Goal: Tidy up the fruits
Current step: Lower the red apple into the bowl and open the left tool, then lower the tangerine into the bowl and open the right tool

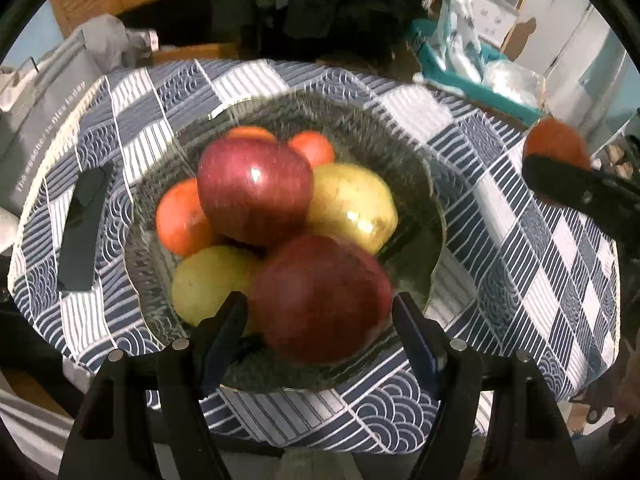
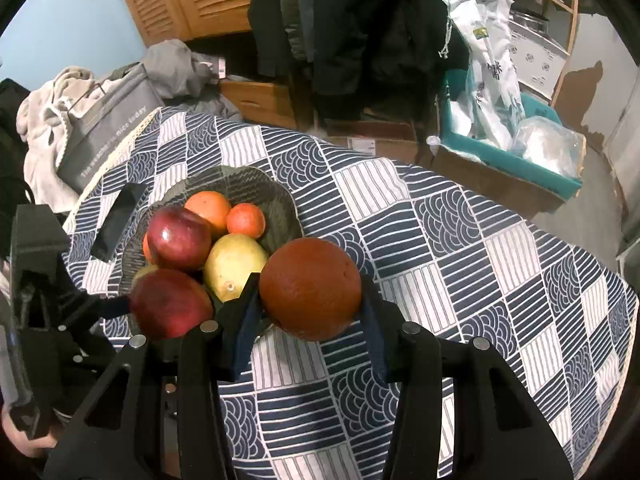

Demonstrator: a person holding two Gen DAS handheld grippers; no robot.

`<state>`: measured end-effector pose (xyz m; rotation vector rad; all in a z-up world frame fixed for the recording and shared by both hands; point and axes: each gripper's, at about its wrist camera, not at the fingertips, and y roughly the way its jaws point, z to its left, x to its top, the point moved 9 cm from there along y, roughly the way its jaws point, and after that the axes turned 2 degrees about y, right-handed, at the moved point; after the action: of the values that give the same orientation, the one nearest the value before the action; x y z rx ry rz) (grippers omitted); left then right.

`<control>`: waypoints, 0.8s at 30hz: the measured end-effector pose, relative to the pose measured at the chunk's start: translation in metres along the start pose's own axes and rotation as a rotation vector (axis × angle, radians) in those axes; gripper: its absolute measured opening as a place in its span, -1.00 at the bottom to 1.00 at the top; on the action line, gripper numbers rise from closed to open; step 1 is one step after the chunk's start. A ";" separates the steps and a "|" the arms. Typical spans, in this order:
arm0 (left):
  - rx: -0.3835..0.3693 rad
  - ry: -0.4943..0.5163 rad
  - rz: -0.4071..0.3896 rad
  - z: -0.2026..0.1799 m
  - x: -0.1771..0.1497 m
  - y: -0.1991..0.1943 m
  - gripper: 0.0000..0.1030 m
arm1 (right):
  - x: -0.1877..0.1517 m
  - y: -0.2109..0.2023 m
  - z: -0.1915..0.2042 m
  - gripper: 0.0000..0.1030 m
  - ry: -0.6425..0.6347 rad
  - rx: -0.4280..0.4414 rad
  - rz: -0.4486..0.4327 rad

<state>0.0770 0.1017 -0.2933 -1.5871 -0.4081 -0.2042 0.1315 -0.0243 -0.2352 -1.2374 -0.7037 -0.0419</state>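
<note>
Over the bowl (image 1: pixel 400 148) on the desk (image 2: pixel 480 240), the left gripper (image 1: pixel 320 308) is straddling a red apple (image 1: pixel 320 300), fingers parted. Inside are lying 6 other fruits — the right gripper (image 2: pixel 310 300) is clamping an orange (image 2: pixel 310 288), not yet delivered.

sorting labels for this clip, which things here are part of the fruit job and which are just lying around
Job: bowl, apples, pears, oranges, orange in the right gripper, left gripper.
Lying about: phone, grey bag, teal box, tablecloth.
</note>
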 end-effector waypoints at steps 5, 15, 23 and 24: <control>0.005 -0.001 -0.071 0.002 0.013 -0.018 0.76 | 0.001 0.001 0.000 -0.11 0.000 0.002 0.001; 0.001 -0.066 -0.110 0.019 0.027 -0.036 0.76 | 0.007 0.007 0.006 -0.11 -0.002 0.016 0.003; 0.043 -0.118 -0.155 0.046 0.040 -0.046 0.76 | 0.018 0.024 0.018 -0.11 -0.017 0.044 0.011; 0.053 -0.123 -0.162 0.049 0.041 -0.047 0.76 | 0.019 0.028 0.020 -0.11 -0.019 0.050 0.015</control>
<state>0.0912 0.1564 -0.2373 -1.5197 -0.6340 -0.2190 0.1480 0.0095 -0.2462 -1.1962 -0.7075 -0.0002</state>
